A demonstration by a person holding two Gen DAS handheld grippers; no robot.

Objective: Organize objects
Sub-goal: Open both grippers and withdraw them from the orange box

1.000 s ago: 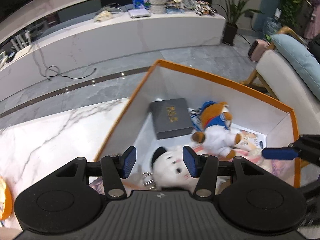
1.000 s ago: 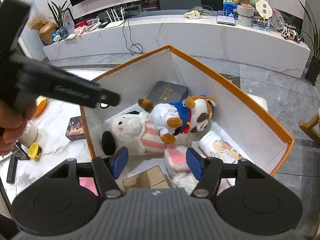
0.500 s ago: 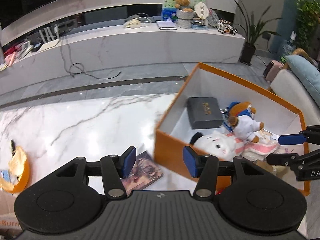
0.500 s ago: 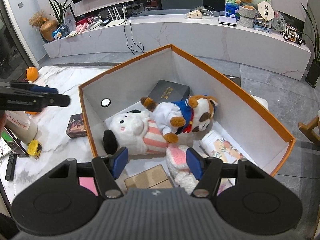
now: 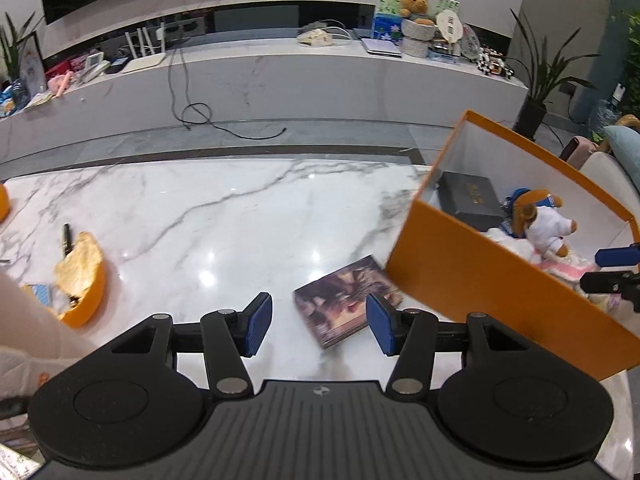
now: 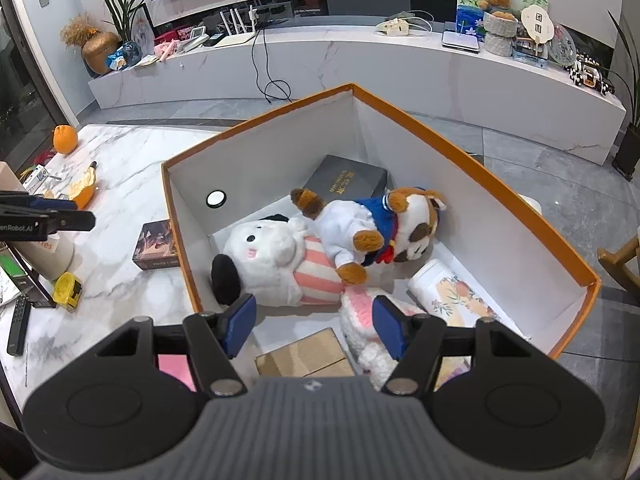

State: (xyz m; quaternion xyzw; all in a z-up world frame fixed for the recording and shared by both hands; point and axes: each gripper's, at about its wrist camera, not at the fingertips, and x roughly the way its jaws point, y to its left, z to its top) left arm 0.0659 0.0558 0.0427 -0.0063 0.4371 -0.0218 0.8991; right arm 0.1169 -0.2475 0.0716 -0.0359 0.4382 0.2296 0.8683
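Now the left gripper (image 5: pixel 319 330) hung open and empty above the book (image 5: pixel 347 305), which lay on the table (image 5: pixel 208 216) beside the box (image 5: pixel 496 292); it should straddle the book's edges squarely before closing.

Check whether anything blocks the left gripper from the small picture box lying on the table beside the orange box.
Nothing visible does. The small picture box lies flat on bare marble just beyond the open left gripper. The orange box stands right against its far corner, so that side is tight.
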